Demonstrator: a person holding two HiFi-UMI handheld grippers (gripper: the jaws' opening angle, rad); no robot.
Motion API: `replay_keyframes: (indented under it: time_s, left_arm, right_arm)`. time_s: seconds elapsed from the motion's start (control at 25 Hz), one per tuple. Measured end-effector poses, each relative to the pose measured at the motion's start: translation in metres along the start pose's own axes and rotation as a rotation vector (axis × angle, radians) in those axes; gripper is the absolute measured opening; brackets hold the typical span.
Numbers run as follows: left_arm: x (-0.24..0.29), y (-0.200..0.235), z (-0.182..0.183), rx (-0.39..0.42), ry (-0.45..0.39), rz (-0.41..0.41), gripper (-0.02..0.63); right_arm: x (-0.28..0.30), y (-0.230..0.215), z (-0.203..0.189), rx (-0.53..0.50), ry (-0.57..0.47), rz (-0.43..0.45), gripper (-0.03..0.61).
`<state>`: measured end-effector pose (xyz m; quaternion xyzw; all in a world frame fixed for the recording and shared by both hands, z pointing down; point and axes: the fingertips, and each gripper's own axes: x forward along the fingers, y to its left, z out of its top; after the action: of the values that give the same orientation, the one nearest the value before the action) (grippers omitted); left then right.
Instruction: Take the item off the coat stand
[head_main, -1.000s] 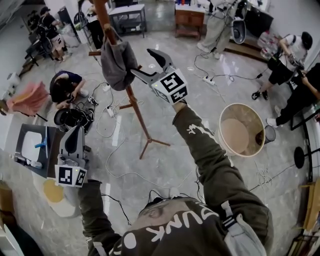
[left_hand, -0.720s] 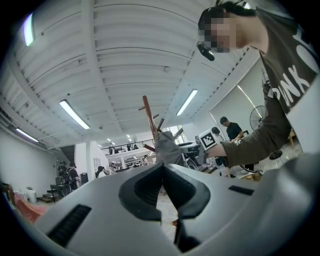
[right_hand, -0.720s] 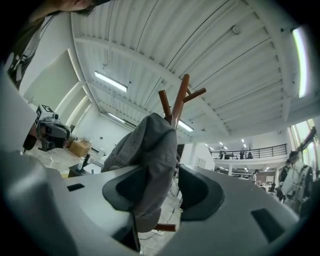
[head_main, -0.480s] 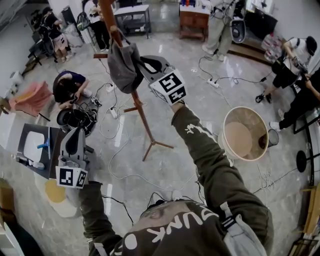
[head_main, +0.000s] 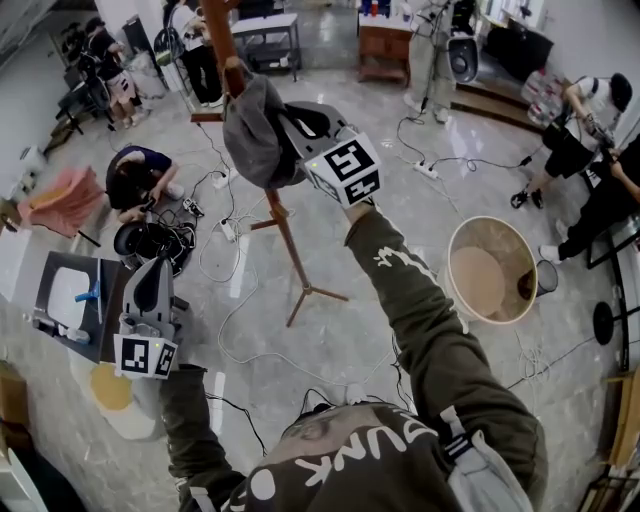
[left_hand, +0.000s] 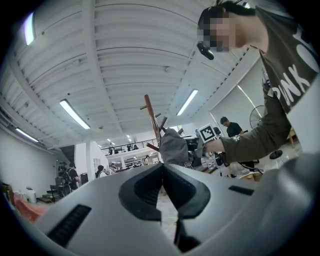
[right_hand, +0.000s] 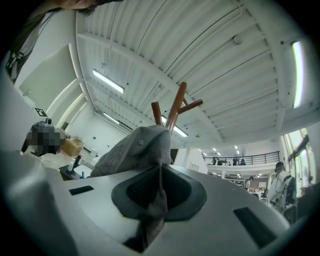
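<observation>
There were two tools, one grey cap and one wooden coat stand. The right tool (head_main: 292, 128) was held up at arm's length with its jaws clenched on the grey cap (head_main: 252, 130). In the right gripper view the right tool (right_hand: 161, 169) had a fold of the cap's fabric pinched between its pads, and the rest of the grey cap (right_hand: 137, 147) bulged just ahead of the jaw tips. The cap still hung on the coat stand (head_main: 287, 245), whose pole ran down past the far side of the cap. From that tool's own camera the coat stand (right_hand: 174, 107) rose straight beyond the cap, its pole top and two pegs (right_hand: 192, 105) showing above it.

The left tool (head_main: 153, 270) was held low, well apart from the right one and to its left. Its jaws were clenched together with nothing between them (left_hand: 162, 169). Far ahead of its tips stood the coat stand (left_hand: 151, 117) with the cap (left_hand: 172, 147) on it.

One round basket (head_main: 455, 250) stood on the floor (head_main: 350, 330), well off to the right of the right tool.

A second earlier the right tool's jaws had gaped wide just beside the cap without touching it. Since then they had moved onto the cap and shut on it. The left tool had barely shifted, and the cap had not left the stand.
</observation>
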<state>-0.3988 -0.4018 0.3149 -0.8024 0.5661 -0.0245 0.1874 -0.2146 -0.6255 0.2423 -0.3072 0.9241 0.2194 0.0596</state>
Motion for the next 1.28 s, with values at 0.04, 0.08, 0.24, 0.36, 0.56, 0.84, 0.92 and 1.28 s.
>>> replay_keyframes:
  time_s: [0.04,0.08,0.24,0.36,0.56,0.84,0.92,1.28]
  left_arm:
    - [0.001,0.000,0.001,0.000,-0.001,0.001,0.005]
    - [0.001,0.000,0.001,0.000,-0.003,0.002,0.005]
    - [0.001,0.001,0.001,-0.003,-0.002,0.004,0.005]
    - [0.000,0.003,-0.001,-0.007,-0.003,0.008,0.005]
    - [0.001,0.003,-0.001,-0.008,-0.009,0.008,0.005]
    - [0.002,0.002,0.003,-0.008,-0.019,0.002,0.005]
    - [0.002,0.000,0.003,-0.007,-0.020,0.001,0.005]
    - [-0.006,-0.011,0.010,-0.014,-0.034,-0.009,0.005]
  right_arm:
    - [0.000,-0.003,0.005,-0.002,-0.006,-0.003,0.025]
    - [-0.001,-0.006,0.010,-0.006,-0.013,-0.008,0.025]
    - [-0.002,-0.017,0.032,-0.023,-0.043,-0.024,0.023]
    - [0.000,-0.022,0.050,-0.038,-0.062,-0.026,0.023]
    - [-0.008,-0.029,0.082,-0.064,-0.111,-0.036,0.021]
    - [-0.037,-0.017,0.122,-0.092,-0.183,-0.023,0.021]
    - [-0.049,-0.011,0.127,-0.099,-0.196,-0.013,0.021]
    - [-0.114,0.026,0.121,-0.115,-0.170,-0.009,0.021]
